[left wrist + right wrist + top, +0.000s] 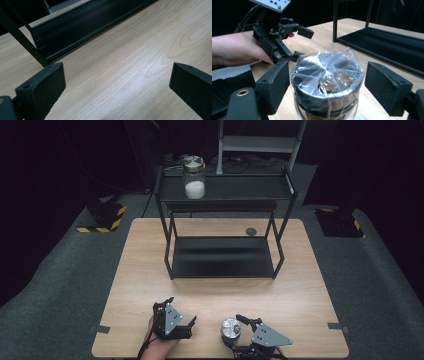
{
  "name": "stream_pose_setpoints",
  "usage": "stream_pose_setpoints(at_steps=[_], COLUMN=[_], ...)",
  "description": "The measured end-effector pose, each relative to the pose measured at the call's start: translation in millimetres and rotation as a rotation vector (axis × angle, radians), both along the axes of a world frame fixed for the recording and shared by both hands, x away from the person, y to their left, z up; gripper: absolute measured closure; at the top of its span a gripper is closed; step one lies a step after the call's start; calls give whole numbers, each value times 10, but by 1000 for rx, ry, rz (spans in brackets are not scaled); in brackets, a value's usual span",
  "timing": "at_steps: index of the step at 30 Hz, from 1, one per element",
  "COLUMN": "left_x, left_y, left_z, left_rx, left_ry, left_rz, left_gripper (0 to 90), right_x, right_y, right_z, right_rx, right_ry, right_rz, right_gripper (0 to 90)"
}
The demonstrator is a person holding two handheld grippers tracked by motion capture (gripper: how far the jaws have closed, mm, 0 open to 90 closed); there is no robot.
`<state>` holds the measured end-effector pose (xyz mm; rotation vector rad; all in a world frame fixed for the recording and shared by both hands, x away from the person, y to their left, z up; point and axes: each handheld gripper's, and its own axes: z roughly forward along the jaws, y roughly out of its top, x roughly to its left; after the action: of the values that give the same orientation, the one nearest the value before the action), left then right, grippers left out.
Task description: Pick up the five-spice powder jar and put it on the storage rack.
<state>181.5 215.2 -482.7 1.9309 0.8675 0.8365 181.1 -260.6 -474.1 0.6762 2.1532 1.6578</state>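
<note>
Right claw (327,82) is down at the near edge of the tabletop (300,285), straddling a jar (327,82) that stands upright there, its dark lid wrapped in crinkled clear film. One jaw sits just beside the lid on the left of the right gripper view, close enough that I cannot tell whether it touches; the other stands clearly apart from the lid on the far side. So the jaws are apart around the jar, not clamped on it. From the high view the jar (231,329) shows as a silvery round top near the front edge, right of centre, with the right claw (239,332) around it from the person's side. Left claw (182,312) rests on the tabletop just to the left, jaws wide apart with bare wood between them in the left gripper view, a hand (159,346) behind it. Beyond, mid-tabletop, stands a black two-tier rack (225,257), and on its upper shelf, toward the left, a second jar (194,177) holding something white.
</note>
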Motion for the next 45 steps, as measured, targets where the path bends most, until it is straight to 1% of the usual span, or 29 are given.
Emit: stream_pose_setpoints(at_steps=[4,8,16,25,30,37,41,45], left_x=[2,0,0,0,-1,-3,-4,-4], left_y=[4,6,12,15,15,15,16,18], left_z=[-1,-3,-4,-4,-4,-8,-11,-9], left_rx=[-5,-10,-10,-9,-6,-11,-12,-12], left_ry=[2,3,2,1,-2,-2,-3,-3], left_rz=[2,3,1,-2,-4,-3,-4,-3], left_gripper=[8,8,8,8,8,7,7,8], right_x=[28,31,7,-5,-19,-34,-46,-54], right_y=[21,21,27,27,-14,-127,-192,-262], right_z=[-27,-49,-63,-55,-32,-7,6,14], right_rx=[-11,-9,-7,-4,10,25,23,32], right_ry=[8,1,-14,-19,-31,-52,-69,-78], right_rz=[7,13,8,-7,-33,-92,-121,-155], right_gripper=[251,309,324,330,333,336,337,338])
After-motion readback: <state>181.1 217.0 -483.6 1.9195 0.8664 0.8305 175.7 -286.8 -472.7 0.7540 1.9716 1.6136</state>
